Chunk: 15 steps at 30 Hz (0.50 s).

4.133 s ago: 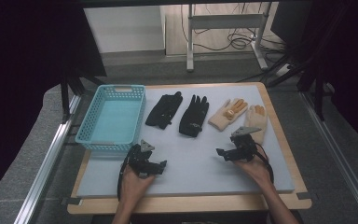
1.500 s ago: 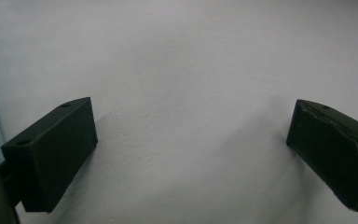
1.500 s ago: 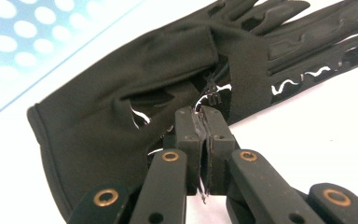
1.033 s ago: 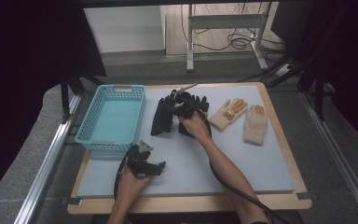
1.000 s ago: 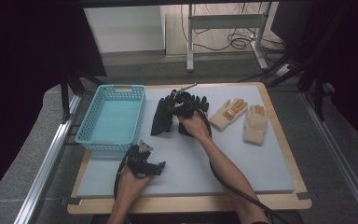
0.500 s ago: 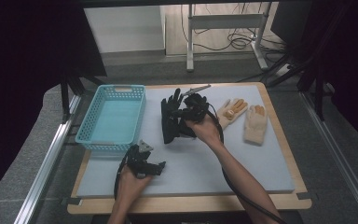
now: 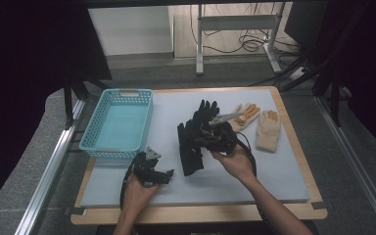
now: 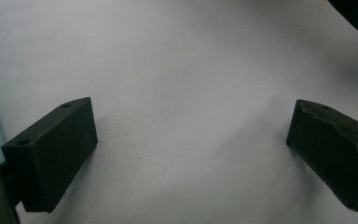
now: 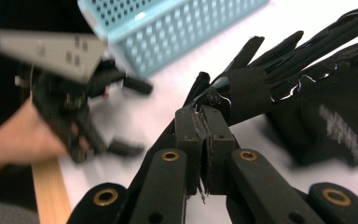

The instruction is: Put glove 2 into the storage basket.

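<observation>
A grey printed mark sits on the back of one black glove (image 9: pixel 335 126), too blurred to read; I see no other writing anywhere.

Counting: two black gloves, two tan gloves (image 7: pixel 257 122), one blue basket (image 7: pixel 117 123), two tools. The basket is my landmark. Just right of it lies a black glove (image 7: pixel 190 149), hanging from the right tool (image 7: pixel 209 136); the second black glove (image 7: pixel 203 113) lies a little farther right and back. In the right gripper view that tool (image 9: pixel 204 122) has its jaws pressed tight together on a fold of black glove fabric (image 9: pixel 247 93). The tan pair lies well to the basket's right, near the bench's far right edge.

The left tool (image 7: pixel 164 175) rests just in front of the basket's near right corner, jaws spread wide with nothing but bare mat between them.

The bench (image 7: pixel 200 215) is light wood topped with a pale grey mat (image 7: pixel 254 181). Beyond it are grey carpet, a white wall panel, a metal frame (image 7: pixel 235 29) and loose cables (image 7: pixel 247 46) on the floor.
</observation>
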### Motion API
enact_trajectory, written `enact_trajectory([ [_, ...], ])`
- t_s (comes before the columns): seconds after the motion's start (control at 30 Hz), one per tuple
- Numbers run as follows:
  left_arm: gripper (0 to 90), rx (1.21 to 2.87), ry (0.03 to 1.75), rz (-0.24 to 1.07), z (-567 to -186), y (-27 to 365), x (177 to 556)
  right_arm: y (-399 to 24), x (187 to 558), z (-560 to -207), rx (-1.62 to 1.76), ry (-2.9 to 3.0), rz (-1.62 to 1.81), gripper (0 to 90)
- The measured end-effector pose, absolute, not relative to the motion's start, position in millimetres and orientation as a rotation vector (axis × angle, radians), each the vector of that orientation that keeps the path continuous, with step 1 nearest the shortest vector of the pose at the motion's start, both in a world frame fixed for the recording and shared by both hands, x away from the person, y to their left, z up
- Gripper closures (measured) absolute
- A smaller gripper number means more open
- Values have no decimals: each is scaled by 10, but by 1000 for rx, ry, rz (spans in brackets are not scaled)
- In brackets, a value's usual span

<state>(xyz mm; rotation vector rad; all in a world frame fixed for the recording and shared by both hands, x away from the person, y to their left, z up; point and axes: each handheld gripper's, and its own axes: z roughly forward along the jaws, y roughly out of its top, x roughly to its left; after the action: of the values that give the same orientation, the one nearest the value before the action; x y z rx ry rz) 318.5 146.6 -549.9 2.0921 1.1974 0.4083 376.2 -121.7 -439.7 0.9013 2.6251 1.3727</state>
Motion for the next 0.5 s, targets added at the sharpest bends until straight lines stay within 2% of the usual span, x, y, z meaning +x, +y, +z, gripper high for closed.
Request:
enact_trajectory([
  [0.33,21,2097,1196,409,-5498,1468,3184,-1679,3394,-4927,980,2641,1241,848],
  [0.4,21,2096,1196,410,-5499,1467,3184,-1730,3359,-5007,981,2659,1192,803],
  [0.47,21,2096,1196,410,-5499,1467,3183,-1769,3337,-5028,951,2649,1140,651],
  [0.5,21,2096,1196,410,-5499,1467,3183,-1769,3337,-5028,951,2649,1140,651],
])
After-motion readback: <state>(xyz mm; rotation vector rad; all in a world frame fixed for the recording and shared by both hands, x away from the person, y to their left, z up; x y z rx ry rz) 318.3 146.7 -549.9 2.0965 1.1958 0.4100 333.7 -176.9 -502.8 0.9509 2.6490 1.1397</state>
